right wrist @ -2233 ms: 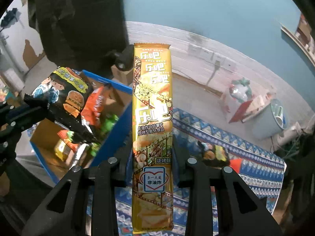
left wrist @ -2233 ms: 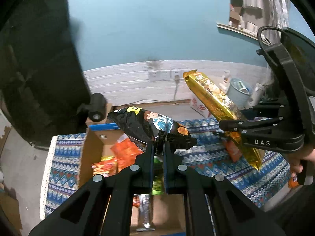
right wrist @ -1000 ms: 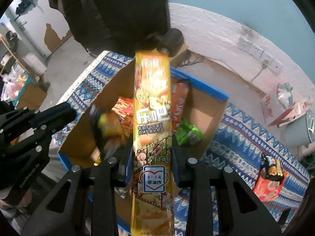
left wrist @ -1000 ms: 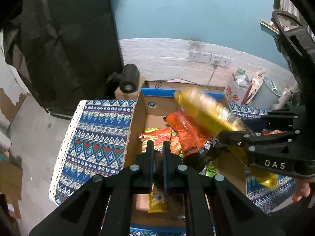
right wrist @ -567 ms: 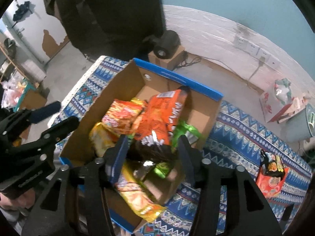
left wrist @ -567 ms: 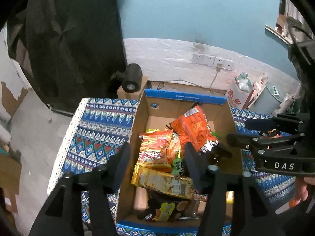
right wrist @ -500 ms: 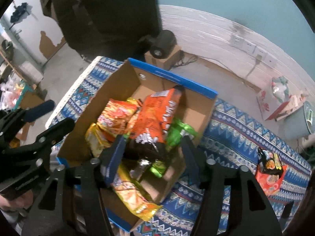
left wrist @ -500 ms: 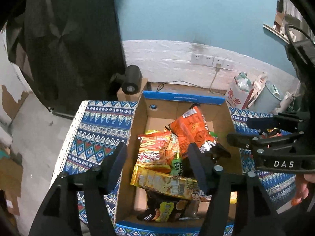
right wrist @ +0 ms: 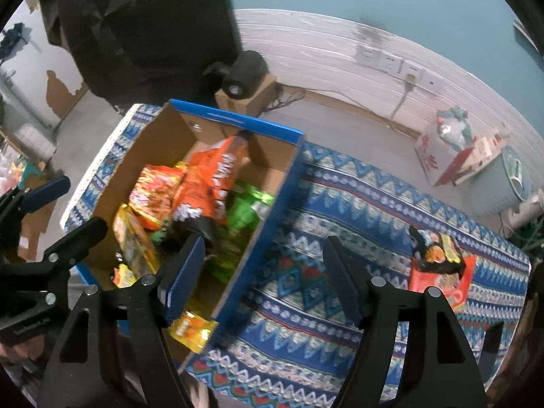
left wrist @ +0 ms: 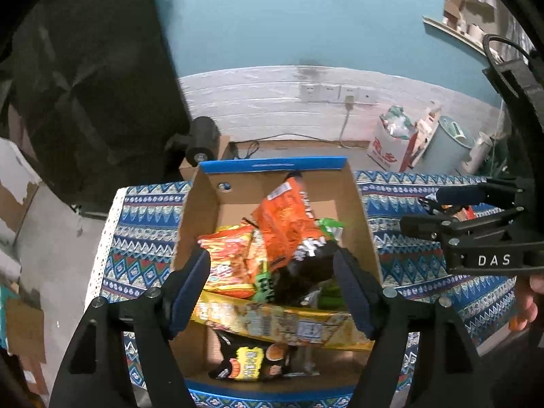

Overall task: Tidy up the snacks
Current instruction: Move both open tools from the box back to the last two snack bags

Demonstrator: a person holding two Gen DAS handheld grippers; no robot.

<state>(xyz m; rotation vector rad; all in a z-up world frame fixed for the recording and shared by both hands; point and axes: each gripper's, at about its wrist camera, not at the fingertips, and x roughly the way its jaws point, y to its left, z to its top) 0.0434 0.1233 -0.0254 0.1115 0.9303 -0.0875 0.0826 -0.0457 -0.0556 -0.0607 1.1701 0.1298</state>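
A cardboard box (left wrist: 272, 164) with a blue rim holds several snack packs. A long yellow chip pack (left wrist: 272, 319) lies across its near end, with a black bag (left wrist: 248, 363) bearing a yellow label below it. My left gripper (left wrist: 272, 261) hangs above the box, its jaws opening with nothing between them. The right gripper (right wrist: 264, 243) is over the box's right wall (right wrist: 272, 204) and the cloth, its jaws also opening and empty. An orange bag (right wrist: 210, 173) leans in the middle of the box. Each gripper shows at the edge of the other's view.
A blue patterned cloth (right wrist: 340, 204) covers the table. On it at the right lie a black-and-orange pack (right wrist: 438, 255) and a red-orange pack (right wrist: 438, 289). A black round device (right wrist: 244, 71) sits behind the box. A white bag (left wrist: 391, 142) and a pale bin (left wrist: 448, 142) stand by the wall.
Both grippers opened and let go: the yellow pack and the black bag dropped into the box. The jaws have kept widening, and the right gripper has shifted right, over the cloth.
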